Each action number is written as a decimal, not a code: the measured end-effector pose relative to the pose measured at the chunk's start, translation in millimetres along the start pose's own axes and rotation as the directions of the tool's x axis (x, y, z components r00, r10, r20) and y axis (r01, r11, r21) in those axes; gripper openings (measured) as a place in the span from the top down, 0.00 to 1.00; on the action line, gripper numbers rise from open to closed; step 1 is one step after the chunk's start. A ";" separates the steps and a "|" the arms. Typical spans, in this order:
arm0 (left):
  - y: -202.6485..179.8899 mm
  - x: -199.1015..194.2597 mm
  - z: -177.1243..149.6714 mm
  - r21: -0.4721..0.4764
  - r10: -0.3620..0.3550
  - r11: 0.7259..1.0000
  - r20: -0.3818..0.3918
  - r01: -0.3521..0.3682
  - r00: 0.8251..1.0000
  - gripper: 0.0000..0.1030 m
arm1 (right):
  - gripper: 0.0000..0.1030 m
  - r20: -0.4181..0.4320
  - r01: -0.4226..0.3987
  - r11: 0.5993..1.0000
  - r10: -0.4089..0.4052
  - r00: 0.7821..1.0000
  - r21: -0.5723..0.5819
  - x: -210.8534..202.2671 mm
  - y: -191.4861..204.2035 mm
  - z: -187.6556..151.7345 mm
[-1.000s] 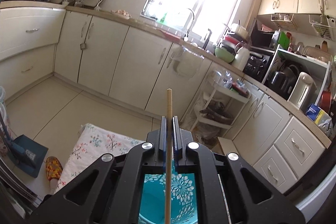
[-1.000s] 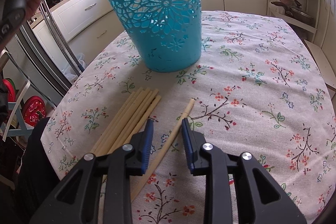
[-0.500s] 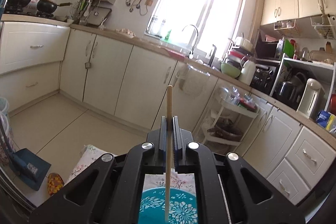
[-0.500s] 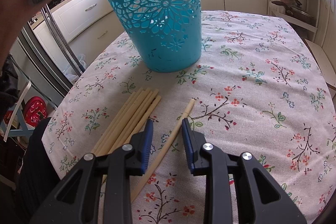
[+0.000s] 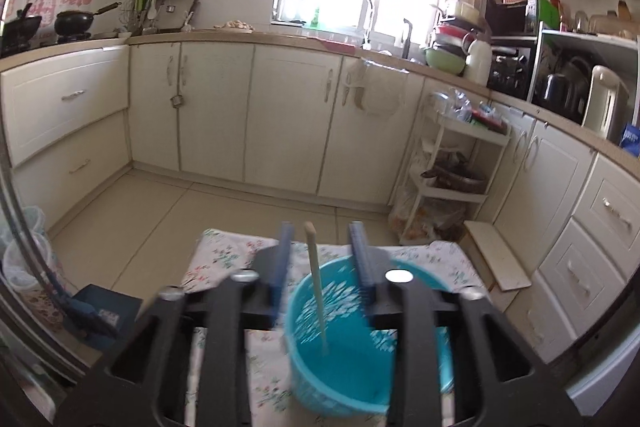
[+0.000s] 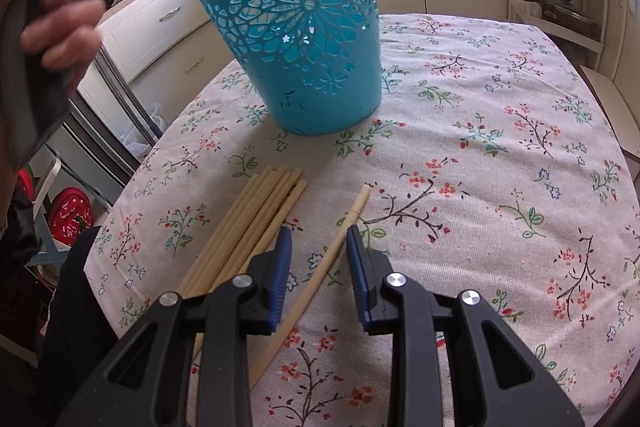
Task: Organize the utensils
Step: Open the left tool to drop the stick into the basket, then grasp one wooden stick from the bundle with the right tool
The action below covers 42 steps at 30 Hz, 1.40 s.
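Both grippers show their jaws apart. Left gripper (image 5: pixel 320 239) hangs over the teal basket (image 5: pixel 420 379), jaws opening, and a single pale chopstick (image 5: pixel 316 291) stands between them touching neither pad, its lower end down inside the basket; nothing else shows in there, though the view is blurred. Right gripper (image 6: pixel 319 239) hovers low over the floral tablecloth (image 6: pixel 500 155) with a lone chopstick (image 6: pixel 332 255) lying between its open fingers, not pinched. Just to the left lies a bundle of chopsticks (image 6: pixel 256 215), side by side on the cloth, near the base of the upright basket (image 6: pixel 304 39). A hand (image 6: pixel 68 23) grips the left tool's handle at the upper left.
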<state>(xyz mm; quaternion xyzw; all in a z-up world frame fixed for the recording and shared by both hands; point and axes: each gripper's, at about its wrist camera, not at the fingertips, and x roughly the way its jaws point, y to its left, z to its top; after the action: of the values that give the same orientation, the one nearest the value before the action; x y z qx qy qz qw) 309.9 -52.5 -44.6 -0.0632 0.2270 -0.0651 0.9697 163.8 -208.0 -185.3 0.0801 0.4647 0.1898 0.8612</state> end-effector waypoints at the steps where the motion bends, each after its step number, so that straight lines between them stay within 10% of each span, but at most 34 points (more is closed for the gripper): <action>1: 4.7 -8.0 -3.6 0.003 0.021 1.000 0.005 -0.021 1.000 0.45 | 0.71 -0.006 0.004 1.000 -0.004 1.000 0.002 0.0 0.8 0.5; 10: 47.6 -69.0 -42.6 0.008 0.097 0.995 0.005 -0.097 0.995 0.14 | 0.70 -0.035 0.102 0.994 -0.103 0.994 -0.029 1.5 18.0 -1.7; 13: 61.4 -74.3 -61.8 -0.015 0.104 0.994 -0.058 -0.105 0.993 0.12 | 0.87 -0.051 0.118 0.986 -0.125 0.991 -0.120 3.3 25.3 -2.0; 29: 70.3 -70.7 -124.3 -0.050 0.070 0.995 -0.259 -0.086 0.963 0.12 | 0.94 -0.146 0.022 0.997 -0.033 0.989 -0.075 -1.3 6.0 7.0; 35: 72.9 -66.1 -131.4 -0.066 0.070 0.993 -0.299 -0.094 0.952 0.12 | 0.94 -0.008 -0.129 0.991 0.129 0.992 0.031 -54.5 -7.3 31.5; 42: 69.9 -68.1 -138.4 -0.064 0.070 0.993 -0.326 -0.096 0.943 0.12 | 0.94 0.341 -0.338 0.939 0.300 0.891 0.057 -135.8 -9.9 107.1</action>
<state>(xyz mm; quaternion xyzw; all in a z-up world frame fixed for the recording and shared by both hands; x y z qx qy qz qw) 194.2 14.0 -148.9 -0.0805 0.3876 -0.0245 0.9180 187.9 -267.4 -24.4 0.2352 0.3060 0.2857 0.8772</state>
